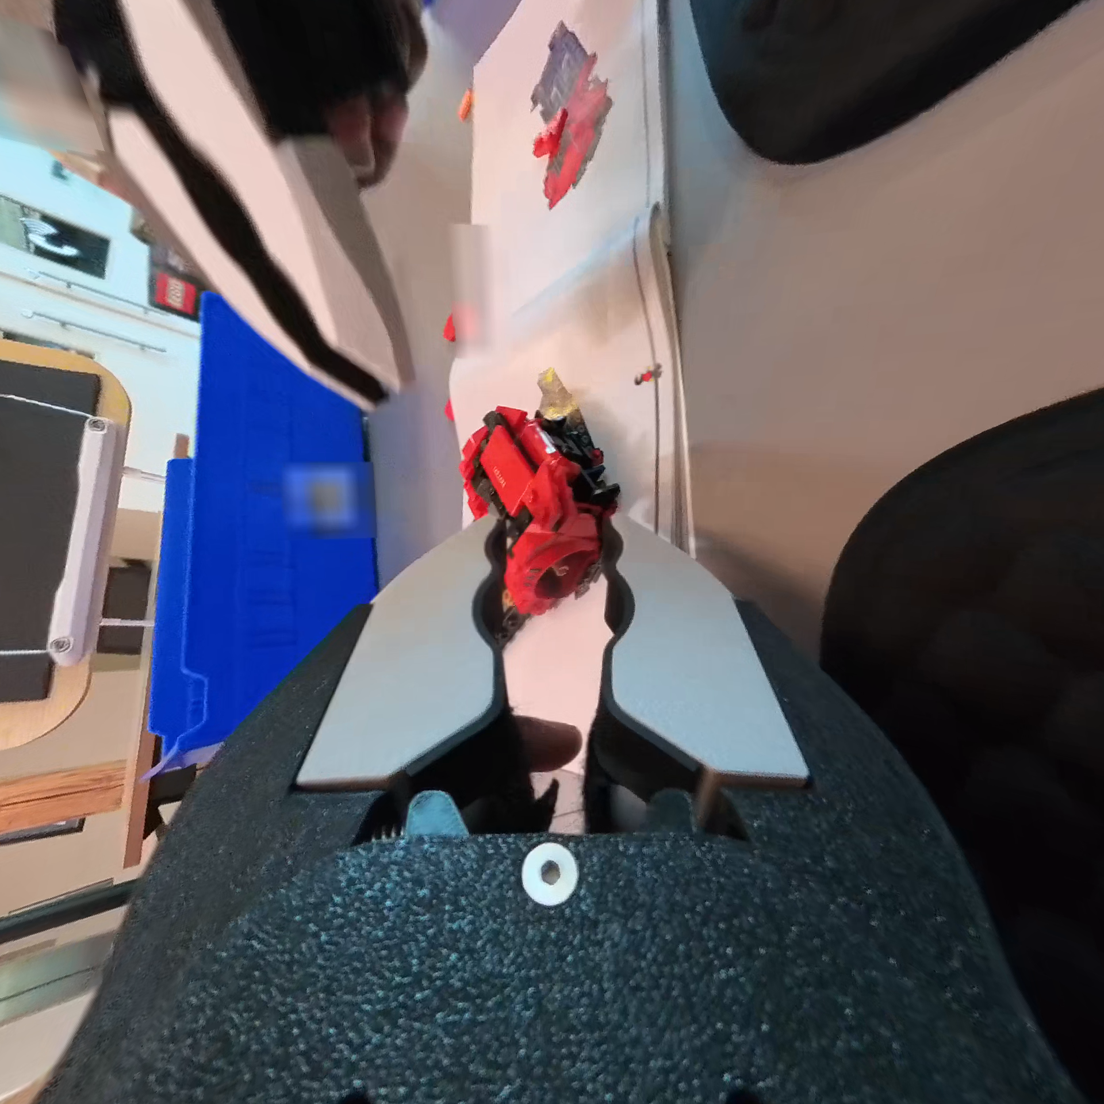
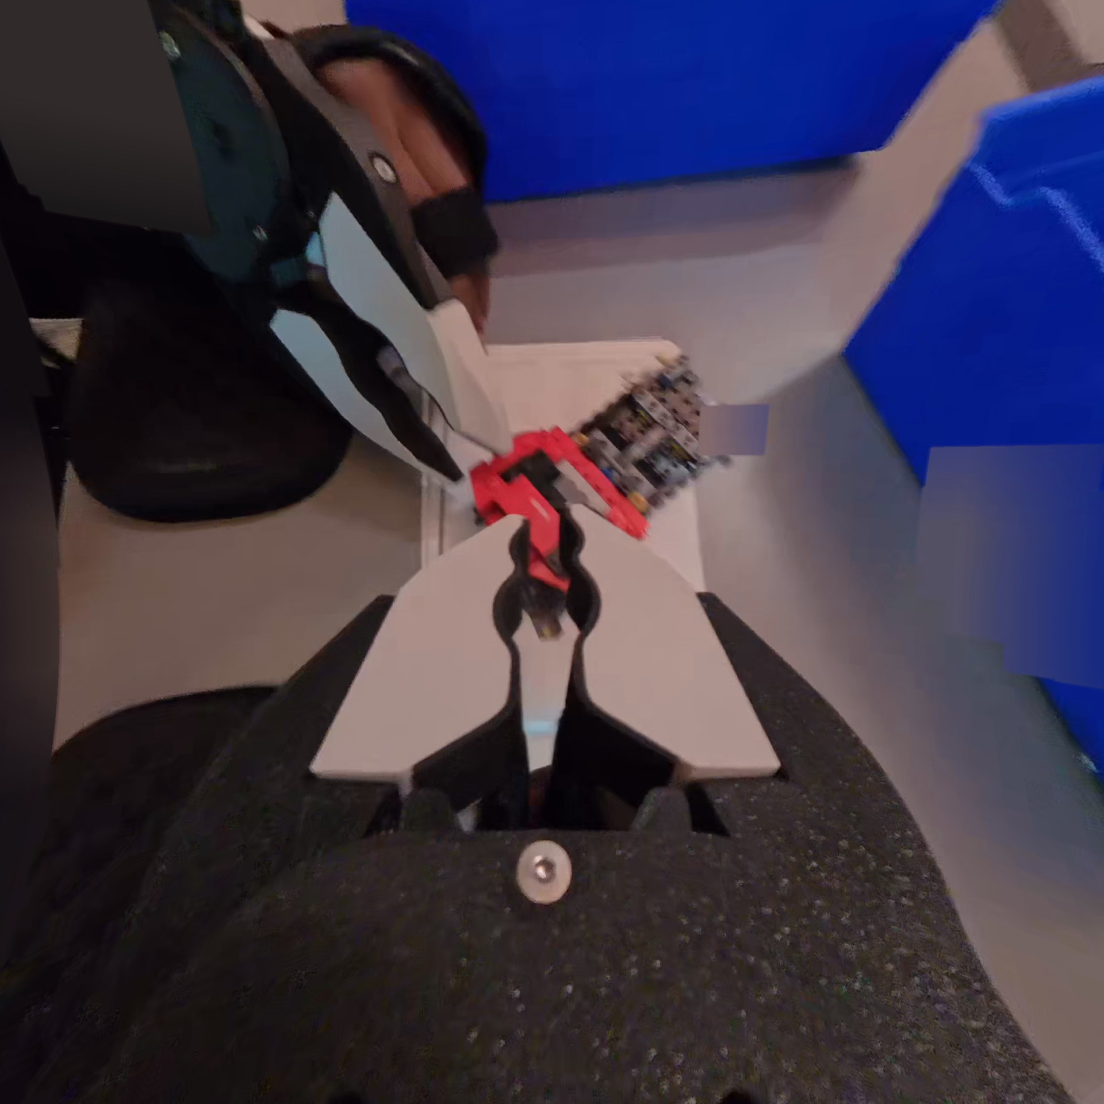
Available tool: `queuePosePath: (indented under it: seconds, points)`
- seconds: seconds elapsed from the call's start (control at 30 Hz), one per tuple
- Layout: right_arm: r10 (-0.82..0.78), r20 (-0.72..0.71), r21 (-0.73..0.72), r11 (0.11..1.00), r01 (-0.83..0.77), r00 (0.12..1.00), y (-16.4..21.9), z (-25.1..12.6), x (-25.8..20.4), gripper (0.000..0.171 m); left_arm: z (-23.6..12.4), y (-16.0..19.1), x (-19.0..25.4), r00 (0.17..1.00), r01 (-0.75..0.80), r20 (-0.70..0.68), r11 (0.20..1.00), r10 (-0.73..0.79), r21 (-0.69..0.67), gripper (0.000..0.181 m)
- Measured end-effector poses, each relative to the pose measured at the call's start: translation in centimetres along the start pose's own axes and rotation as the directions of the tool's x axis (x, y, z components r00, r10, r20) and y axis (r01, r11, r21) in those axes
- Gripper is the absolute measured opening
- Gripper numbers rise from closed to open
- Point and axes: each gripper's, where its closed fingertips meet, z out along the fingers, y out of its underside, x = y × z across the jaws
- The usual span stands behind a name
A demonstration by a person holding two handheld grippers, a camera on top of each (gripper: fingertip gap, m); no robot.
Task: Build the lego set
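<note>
Red lego car [image 1: 531, 496]: we hold this part-built model between both grippers, lifted off the pale tabletop [image 1: 836, 418]; it is our landmark for every place below.
Left gripper [image 1: 549, 531]: its jaws are closed on the rounded red end of the car, which fills the gap between the tips.
Right gripper [image 2: 546, 531]: its jaws are closed on a red and black part at the near end of the car; the view is blurred, so we cannot tell whether that part is already seated.
Instruction booklet [image 2: 597, 370]: white pages lie beneath and beyond the car.
Loose red pieces [image 1: 570, 131]: a small heap lies well beyond the car on the tabletop.
Blue bins [image 2: 986, 310]: they stand behind and to the right of the car.
Doing it well: we judge that the left gripper should keep the car steady while the right presses its part straight along the studs, without twisting.
Risk: a skewed push may pop neighbouring bricks loose.
</note>
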Motion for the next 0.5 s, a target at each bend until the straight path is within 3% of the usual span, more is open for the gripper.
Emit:
queuePosePath:
  seconds: [0.13,0.33,0.5]
  points:
    - [0.061,-0.142,-0.022,0.998,-0.065,0.988,3.3,-4.8,1.6,0.02,-0.9,-0.6,-1.6,0.994,0.092,0.06,0.993,-0.096,0.073,0.031]
    - [0.186,-0.298,-0.176,0.953,-0.246,0.936,12.1,-10.7,2.1,0.024,-1.5,-1.0,-3.5,0.961,0.232,0.116,0.961,-0.25,0.151,0.028]
    - [0.253,-0.32,-0.145,0.939,-0.311,0.913,14.7,-10.8,2.3,0.024,-1.6,-1.2,-4.7,0.925,0.321,0.142,0.925,-0.352,0.203,0.027]
